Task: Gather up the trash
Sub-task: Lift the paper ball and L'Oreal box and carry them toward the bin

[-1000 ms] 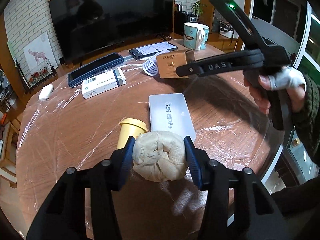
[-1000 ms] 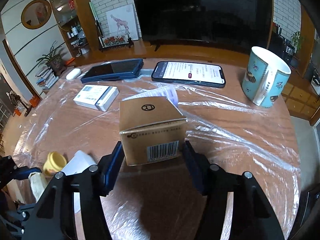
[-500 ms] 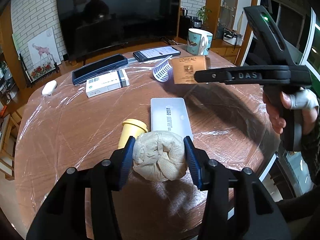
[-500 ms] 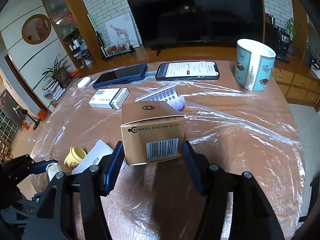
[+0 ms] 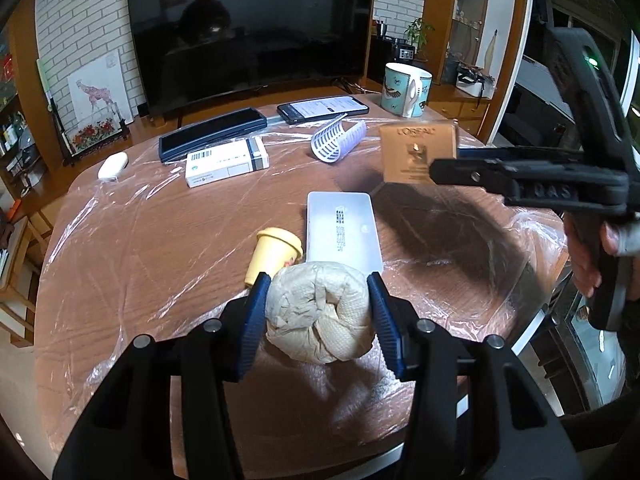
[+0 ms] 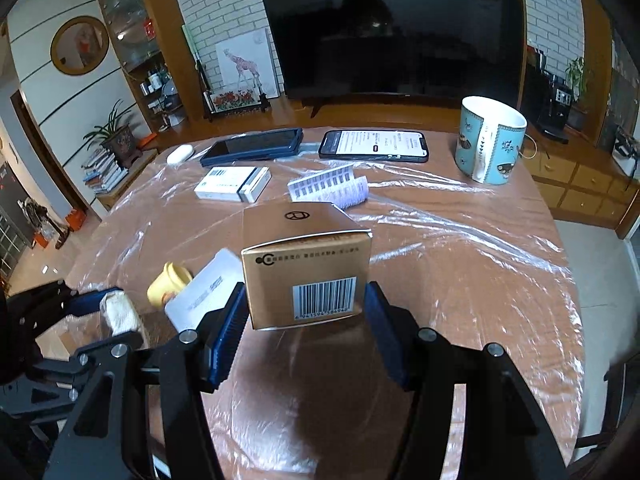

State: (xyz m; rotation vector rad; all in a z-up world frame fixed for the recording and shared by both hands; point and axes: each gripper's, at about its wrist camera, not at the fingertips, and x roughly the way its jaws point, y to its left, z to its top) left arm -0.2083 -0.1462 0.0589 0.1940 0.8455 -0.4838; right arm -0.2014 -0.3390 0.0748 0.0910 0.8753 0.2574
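My left gripper (image 5: 318, 320) is shut on a crumpled beige paper wad (image 5: 320, 316) and holds it above the near edge of the round wooden table. The wad also shows in the right wrist view (image 6: 118, 312). My right gripper (image 6: 304, 312) is shut on a tan L'Oreal carton (image 6: 306, 264) with a barcode and holds it in the air above the table. The carton shows in the left wrist view (image 5: 416, 152) at the right. A white perforated plastic piece (image 5: 338, 140) and a small yellow cup (image 5: 274, 252) on its side lie on the table.
The table is covered in clear plastic film (image 6: 460, 240). On it are a white flat device (image 5: 340, 228), a white box (image 5: 226, 162), a dark tablet (image 5: 212, 134), a phone (image 6: 374, 145), a white earbud case (image 5: 113, 165) and a blue mug (image 6: 488, 140). A TV stands behind.
Both grippers have pulled back and up from the table with their loads. The carton has lifted clear of the table and moved right, away from the white perforated piece.
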